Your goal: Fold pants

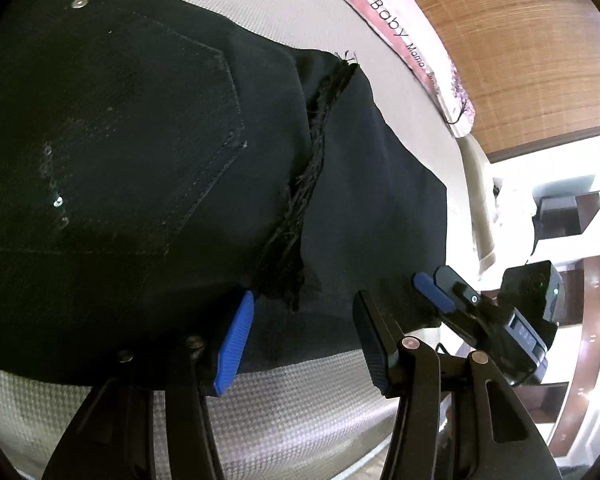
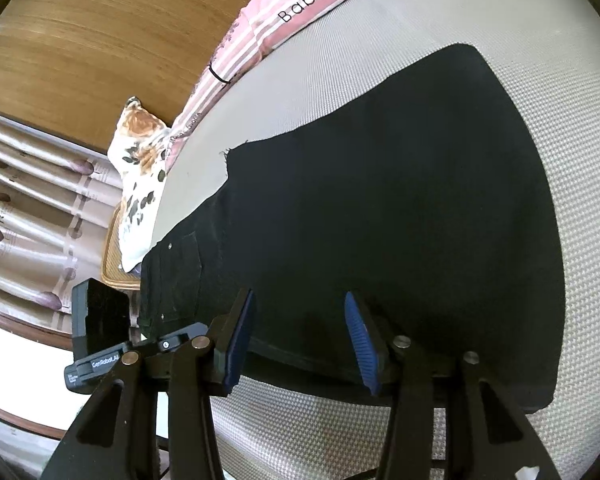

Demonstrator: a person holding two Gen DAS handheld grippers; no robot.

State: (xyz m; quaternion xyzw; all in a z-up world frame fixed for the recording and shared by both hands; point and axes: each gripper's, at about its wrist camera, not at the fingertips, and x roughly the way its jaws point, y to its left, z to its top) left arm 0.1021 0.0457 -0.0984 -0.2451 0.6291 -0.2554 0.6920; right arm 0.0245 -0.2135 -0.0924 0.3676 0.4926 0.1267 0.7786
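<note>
The black pants (image 1: 148,152) are lying flat on the textured beige bed (image 1: 300,412), near a pink striped blanket (image 2: 260,36). The left claw (image 1: 300,344) and right claw (image 2: 300,344) are hovering over the near edge, both released, gripping nothing.

A bumpy grey mat (image 2: 500,92) covered the bed. A pink striped blanket (image 2: 268,28) lay along its far edge — a flowery pillow (image 2: 140,184) sat just beside it, near striped curtains (image 2: 32,200)
</note>
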